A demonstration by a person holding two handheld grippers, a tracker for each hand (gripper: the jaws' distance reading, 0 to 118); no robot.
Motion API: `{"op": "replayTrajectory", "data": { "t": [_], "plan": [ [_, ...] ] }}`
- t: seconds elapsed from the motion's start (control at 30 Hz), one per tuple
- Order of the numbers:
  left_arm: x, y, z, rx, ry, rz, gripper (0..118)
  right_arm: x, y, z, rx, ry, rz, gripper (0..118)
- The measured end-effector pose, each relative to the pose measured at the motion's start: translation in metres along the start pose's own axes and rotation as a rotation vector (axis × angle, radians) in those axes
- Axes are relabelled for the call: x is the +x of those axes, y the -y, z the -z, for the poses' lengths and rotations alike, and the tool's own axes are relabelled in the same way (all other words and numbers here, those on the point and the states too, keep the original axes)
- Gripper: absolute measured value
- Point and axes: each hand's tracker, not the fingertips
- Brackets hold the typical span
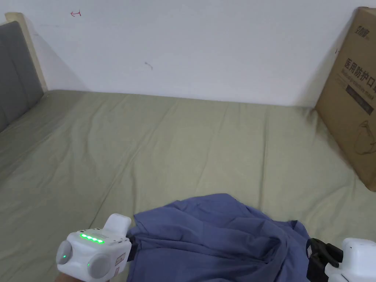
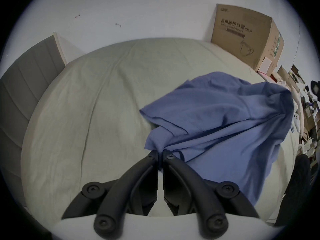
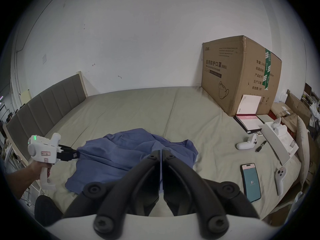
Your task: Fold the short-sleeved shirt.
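The shirt (image 1: 216,235) was plain blue, lying on a pale olive-green bed (image 1: 165,147) with a grey padded headboard (image 1: 14,73). Both grippers had white bodies and black jaws, the left gripper (image 1: 133,245) showing green lights. The cardboard box (image 1: 352,99) was brown with dark print, against a white wall (image 1: 183,44).

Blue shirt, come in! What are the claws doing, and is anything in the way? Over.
Left claw shut on blue shirt. Right claw shut on it too. Shirt rumpled, unfolded, on the bed. Phone off to the side, not in the way.

Matt blue cloth shirt (image 1: 216,235), creased cloth sheet (image 1: 183,147), brown cardboard box (image 1: 352,95)
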Motion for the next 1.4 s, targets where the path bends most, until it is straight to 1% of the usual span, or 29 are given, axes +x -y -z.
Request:
{"op": "replayTrajectory", "data": {
  "t": [0.1,0.17,0.23,0.27,0.37,0.4,0.43,0.47,0.5,0.53,0.57,0.63,0.7,0.73,0.77,0.8,0.83,0.87,0.9,0.93,0.97,1.03,1.07,1.1,1.17,1.33,1.37,1.4],
  "plan": [
    [0.009,0.0,-0.021,0.03,-0.001,0.008,4,0.015,-0.004,0.011,-0.017,0.016,0.0,2],
    [0.006,-0.002,-0.019,0.033,0.0,0.015,4,0.032,-0.011,0.031,-0.043,0.041,-0.013,2],
    [0.009,-0.003,-0.024,0.034,0.0,0.023,4,0.051,-0.02,0.061,-0.123,0.083,-0.033,2],
    [0.002,-0.001,-0.013,0.032,0.008,0.024,4,0.061,-0.025,0.083,-0.174,0.102,-0.036,2],
    [0.0,-0.001,-0.01,0.036,0.005,0.04,4,0.086,-0.039,0.147,-0.318,0.13,-0.057,3],
    [0.0,0.001,-0.006,0.035,0.003,0.041,4,0.094,-0.041,0.167,-0.336,0.141,-0.031,8],
    [-0.001,0.002,-0.005,0.034,0.003,0.041,4,0.101,-0.042,0.184,-0.36,0.138,0.001,25],
    [-0.003,0.002,-0.003,0.031,0.005,0.038,4,0.108,-0.041,0.205,-0.387,0.136,0.053,53],
    [-0.004,0.002,-0.003,0.028,0.003,0.035,4,0.112,-0.039,0.221,-0.423,0.14,0.088,96],
    [-0.001,0.003,-0.003,0.025,0.001,0.037,4,0.116,-0.037,0.237,-0.469,0.137,0.119,112],
    [-0.001,0.004,-0.002,0.022,-0.001,0.038,4,0.118,-0.033,0.249,-0.468,0.142,0.138,114],
    [-0.003,0.003,0.001,0.01,-0.003,0.044,4,0.116,-0.026,0.263,-0.464,0.151,0.134,114],
    [-0.003,0.003,0.005,0.004,-0.006,0.047,4,0.115,-0.014,0.279,-0.519,0.186,0.123,114],
    [-0.003,0.002,0.006,0.002,-0.012,0.048,4,0.114,-0.008,0.28,-0.538,0.187,0.116,111],
    [-0.004,0.001,0.008,0.0,-0.02,0.049,4,0.113,-0.003,0.282,-0.568,0.181,0.113,102],
    [-0.006,0.003,0.013,-0.002,-0.026,0.049,4,0.111,0.0,0.281,-0.575,0.167,0.109,74],
    [-0.007,0.003,0.017,-0.008,-0.028,0.048,4,0.11,0.001,0.276,-0.563,0.163,0.111,55],
    [-0.008,0.003,0.019,-0.015,-0.034,0.047,4,0.11,0.002,0.271,-0.544,0.154,0.122,30],
    [-0.009,0.002,0.022,-0.024,-0.038,0.048,4,0.109,-0.002,0.266,-0.501,0.137,0.151,2],
    [-0.004,0.002,0.02,-0.027,-0.045,0.047,4,0.11,-0.007,0.262,-0.499,0.102,0.168,2],
    [-0.006,0.002,0.02,-0.03,-0.046,0.042,4,0.11,-0.013,0.256,-0.487,0.133,0.156,2],
    [-0.016,-0.002,0.014,-0.022,-0.024,-0.022,4,0.113,-0.035,0.234,-0.414,0.073,0.182,2],
    [-0.015,-0.006,0.004,-0.015,-0.019,-0.043,4,0.113,-0.047,0.223,-0.378,0.088,0.17,2],
    [-0.017,-0.01,-0.007,-0.002,-0.03,-0.035,4,0.114,-0.061,0.208,-0.331,0.1,0.153,2],
    [-0.025,-0.021,-0.029,0.056,-0.083,-0.008,4,0.12,-0.092,0.18,-0.262,0.074,0.149,2],
    [-0.061,-0.069,-0.107,0.213,-0.122,-0.082,4,0.125,-0.166,0.101,-0.115,0.05,0.106,2],
    [-0.066,-0.079,-0.119,0.233,-0.139,-0.079,4,0.124,-0.178,0.088,-0.097,0.034,0.105,2],
    [-0.07,-0.09,-0.13,0.262,-0.167,-0.071,4,0.112,-0.192,0.067,-0.077,0.022,0.087,2]
  ]
}}
